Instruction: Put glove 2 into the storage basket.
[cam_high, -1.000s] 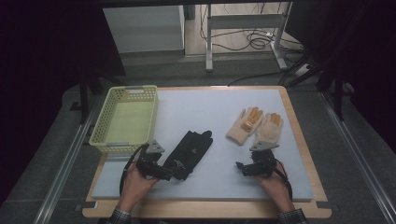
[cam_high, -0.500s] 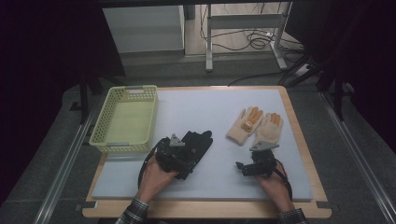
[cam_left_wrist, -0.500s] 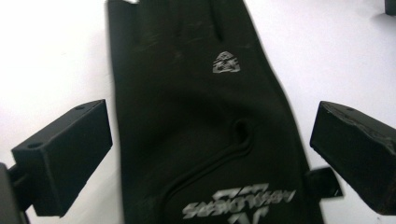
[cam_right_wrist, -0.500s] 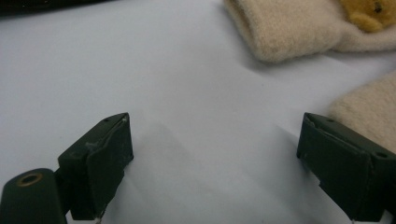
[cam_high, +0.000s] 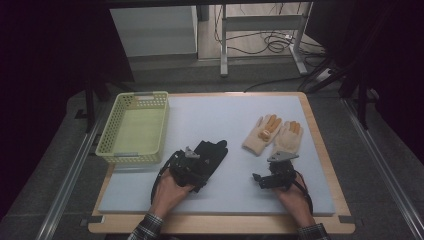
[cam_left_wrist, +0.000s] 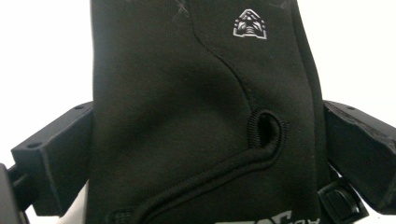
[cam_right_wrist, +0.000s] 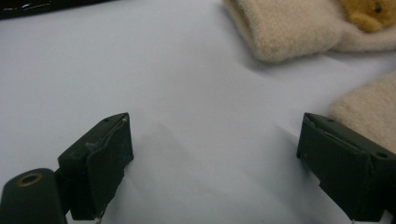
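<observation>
high view: left gripper (cam_high: 196, 170) over the black glove (cam_high: 210, 152) at table centre.
its jaws sit spread either side of the glove's cuff; right gripper (cam_high: 261, 179), at 3 o'clock, gapes empty, cream gloves (cam_high: 272, 134) at its 12 o'clock.

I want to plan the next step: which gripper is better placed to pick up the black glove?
Left. The left gripper has its open jaws on either side of the black glove; the right gripper is open over bare mat, beside the beige gloves.
</observation>
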